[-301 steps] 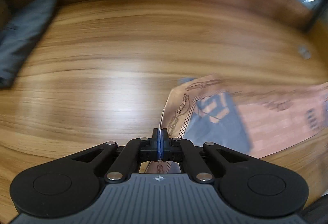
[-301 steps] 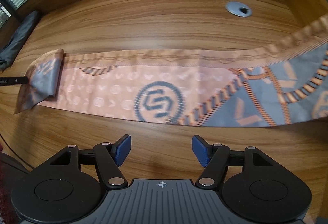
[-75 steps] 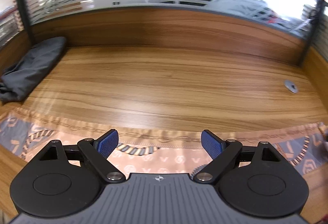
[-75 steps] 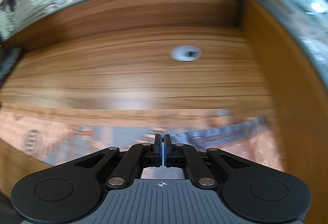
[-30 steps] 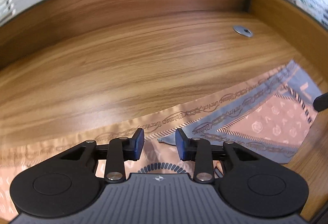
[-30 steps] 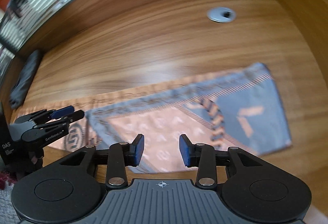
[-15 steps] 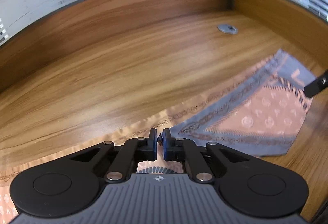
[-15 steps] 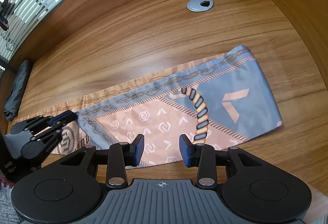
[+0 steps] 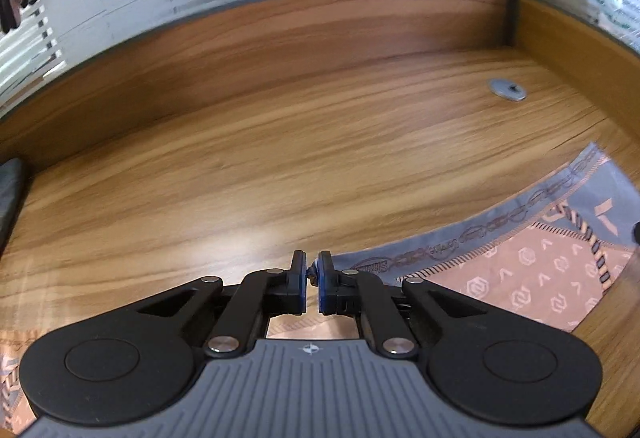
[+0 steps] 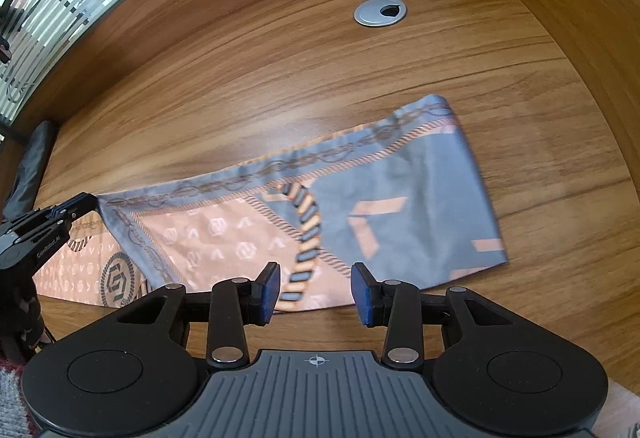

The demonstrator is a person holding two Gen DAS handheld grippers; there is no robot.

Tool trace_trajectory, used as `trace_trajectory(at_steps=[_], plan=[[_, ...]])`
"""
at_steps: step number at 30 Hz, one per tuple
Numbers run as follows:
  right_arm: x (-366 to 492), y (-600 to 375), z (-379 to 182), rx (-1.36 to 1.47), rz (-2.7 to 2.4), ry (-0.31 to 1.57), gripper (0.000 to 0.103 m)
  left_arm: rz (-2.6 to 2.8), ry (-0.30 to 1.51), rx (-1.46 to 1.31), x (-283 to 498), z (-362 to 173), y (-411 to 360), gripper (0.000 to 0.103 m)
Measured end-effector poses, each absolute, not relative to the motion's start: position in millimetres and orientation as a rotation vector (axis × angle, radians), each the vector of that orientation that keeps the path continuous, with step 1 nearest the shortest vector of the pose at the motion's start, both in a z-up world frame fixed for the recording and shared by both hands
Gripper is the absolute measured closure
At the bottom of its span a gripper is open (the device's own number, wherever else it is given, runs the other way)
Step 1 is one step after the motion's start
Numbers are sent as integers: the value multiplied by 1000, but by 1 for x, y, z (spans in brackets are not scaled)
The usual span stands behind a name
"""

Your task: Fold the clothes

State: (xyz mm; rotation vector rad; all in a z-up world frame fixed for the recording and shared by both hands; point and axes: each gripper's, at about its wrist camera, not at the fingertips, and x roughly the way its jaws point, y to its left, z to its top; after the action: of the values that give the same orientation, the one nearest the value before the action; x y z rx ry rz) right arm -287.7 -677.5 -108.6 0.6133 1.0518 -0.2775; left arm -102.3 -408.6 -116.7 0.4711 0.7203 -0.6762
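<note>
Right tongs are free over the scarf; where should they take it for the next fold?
Take the scarf at its near hem under the open right tongs, coming down from the desk's front. The left tongs already pinch the far-left corner, so this edge lifts evenly.

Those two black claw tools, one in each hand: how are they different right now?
The left gripper is pinched shut on a corner of the scarf; the right gripper stands open and holds nothing. The left one has its scarf corner raised off the desk; the right one only hovers above the scarf's near edge. They share the same build: black arms with blue pads.
</note>
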Motion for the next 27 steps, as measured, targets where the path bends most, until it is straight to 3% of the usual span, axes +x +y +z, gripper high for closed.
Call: trace_trajectory(at_steps=[15, 27], plan=[[-288, -680, -110, 611, -281, 1065, 58, -582, 750, 430, -86, -119, -395, 96], [-276, -672, -104, 563, -254, 1081, 56, -454, 798, 312, -73, -115, -347, 68]])
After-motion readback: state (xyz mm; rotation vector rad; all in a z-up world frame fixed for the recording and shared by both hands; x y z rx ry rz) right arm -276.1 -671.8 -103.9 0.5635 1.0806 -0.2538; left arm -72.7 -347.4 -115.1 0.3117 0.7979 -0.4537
